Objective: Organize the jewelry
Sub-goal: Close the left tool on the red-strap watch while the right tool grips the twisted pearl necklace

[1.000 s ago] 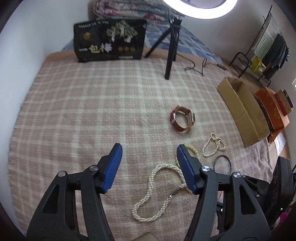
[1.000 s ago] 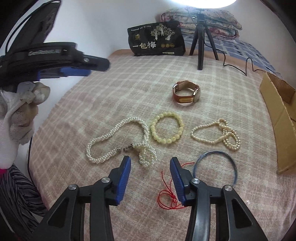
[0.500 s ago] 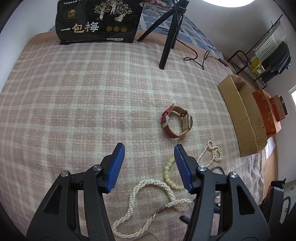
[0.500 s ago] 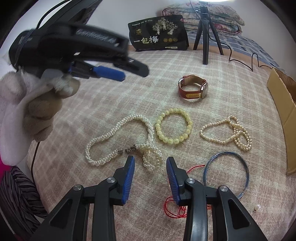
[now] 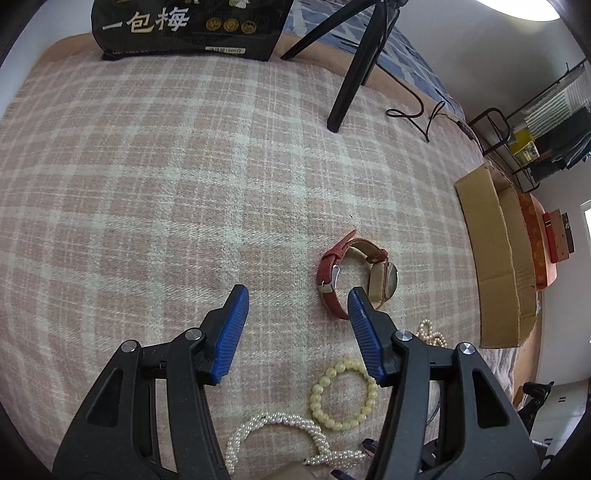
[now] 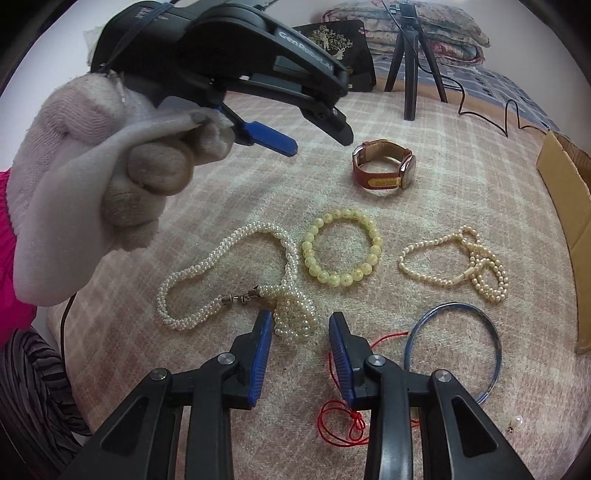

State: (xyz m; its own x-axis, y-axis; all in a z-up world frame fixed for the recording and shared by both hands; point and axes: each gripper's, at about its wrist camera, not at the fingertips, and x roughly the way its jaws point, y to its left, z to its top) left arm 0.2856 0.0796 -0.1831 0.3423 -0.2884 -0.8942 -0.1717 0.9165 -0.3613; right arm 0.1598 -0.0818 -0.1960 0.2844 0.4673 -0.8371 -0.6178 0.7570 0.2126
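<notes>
Two grippers hover over a checked blanket [image 5: 147,177]. Left gripper [image 5: 297,314], marked "GenRobot", is half open and empty beside the red-strapped watch [image 5: 354,273]. Right gripper [image 6: 301,332] has been closing, empty, by the pearl necklace [image 6: 236,280]. Black bag [image 5: 184,26] reads "一包梅".

The pink and cream checked woven blanket [image 6: 461,155] looks soft, rough and matt. At lower left of the right wrist view, the thick white pearl rope necklace [image 6: 229,273] is shiny and bumpy, with a small metal clasp. The pale yellow round-bead bracelet [image 6: 340,251] in the middle looks smooth and glossy. The red strap watch [image 6: 384,168] above it has a shiny metal case. The thin blue ring bangle [image 6: 454,347] gleams like metal. The brown cardboard box [image 5: 495,258] is dull paper.
</notes>
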